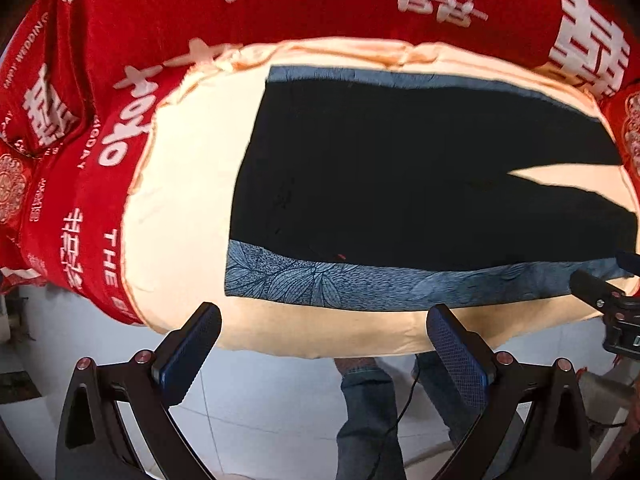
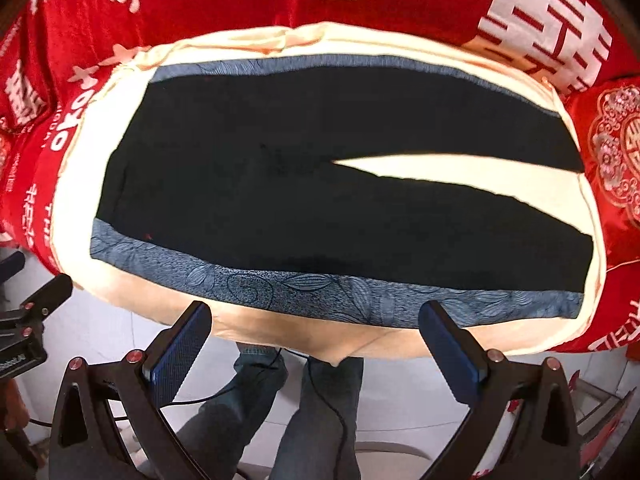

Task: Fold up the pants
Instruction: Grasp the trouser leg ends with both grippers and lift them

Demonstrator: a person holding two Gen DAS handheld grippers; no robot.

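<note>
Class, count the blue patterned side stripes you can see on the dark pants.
2: one stripe along the near edge, the other stripe along the far edge of the pants.

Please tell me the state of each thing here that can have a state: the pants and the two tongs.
Pants: laid flat, unfolded, legs spread apart in a V.
Left tongs: open, empty, off the near edge of the pants.
Right tongs: open, empty, off the near edge too.
</note>
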